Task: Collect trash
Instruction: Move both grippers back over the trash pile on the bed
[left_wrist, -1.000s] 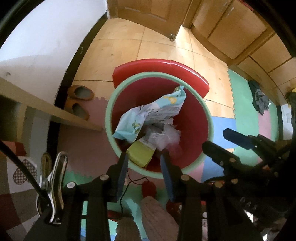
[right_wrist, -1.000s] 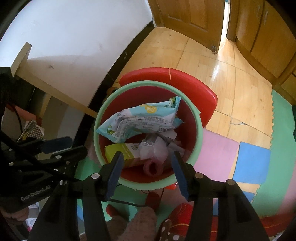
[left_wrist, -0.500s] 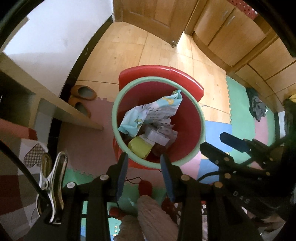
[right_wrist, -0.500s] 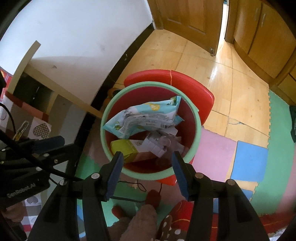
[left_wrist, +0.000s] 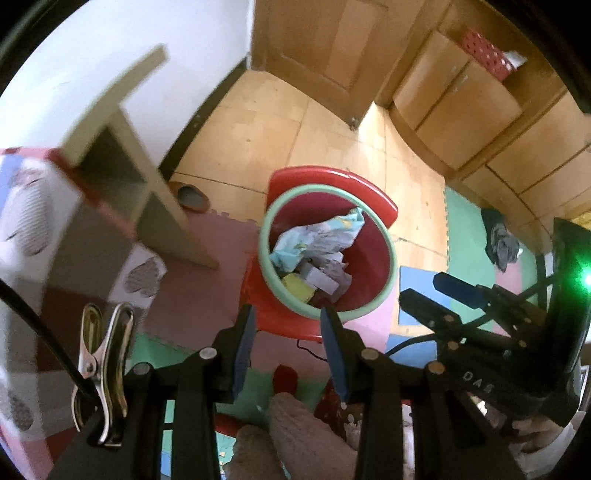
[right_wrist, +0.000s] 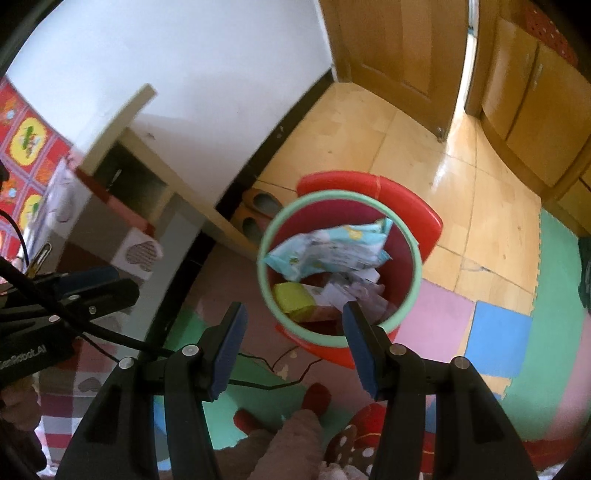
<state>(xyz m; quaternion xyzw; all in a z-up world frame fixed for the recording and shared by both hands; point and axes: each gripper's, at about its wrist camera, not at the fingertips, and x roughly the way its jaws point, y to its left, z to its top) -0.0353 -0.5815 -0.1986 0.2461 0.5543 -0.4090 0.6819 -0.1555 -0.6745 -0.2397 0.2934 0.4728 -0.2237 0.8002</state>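
Observation:
A red trash bin with a green rim (left_wrist: 386, 280) (right_wrist: 413, 258) stands on the floor below both grippers. Inside lie a light-blue snack wrapper (left_wrist: 321, 234) (right_wrist: 332, 247), a yellow-green carton (left_wrist: 295, 288) (right_wrist: 291, 297) and crumpled white paper (left_wrist: 321, 278) (right_wrist: 343, 291). My left gripper (left_wrist: 288, 321) is open and holds nothing, well above the bin's near rim. My right gripper (right_wrist: 293, 317) is also open and bare, high over the bin. The right gripper (left_wrist: 436, 295) shows at the right of the left wrist view, and the left gripper (right_wrist: 107, 286) at the left of the right wrist view.
A low table edge (left_wrist: 122, 107) (right_wrist: 122, 122) with a patterned cloth (left_wrist: 29, 206) lies to the left. A pair of slippers (right_wrist: 258, 210) sits by the wall. Foam floor mats (right_wrist: 498, 339), a wooden door (left_wrist: 325, 48), cabinets (left_wrist: 465, 99) and the person's slippered feet (right_wrist: 288, 439) are around.
Both grippers have risen and drawn back from the bin, which looks smaller now. The table and cloth have come into view on the left. The jaws stay open.

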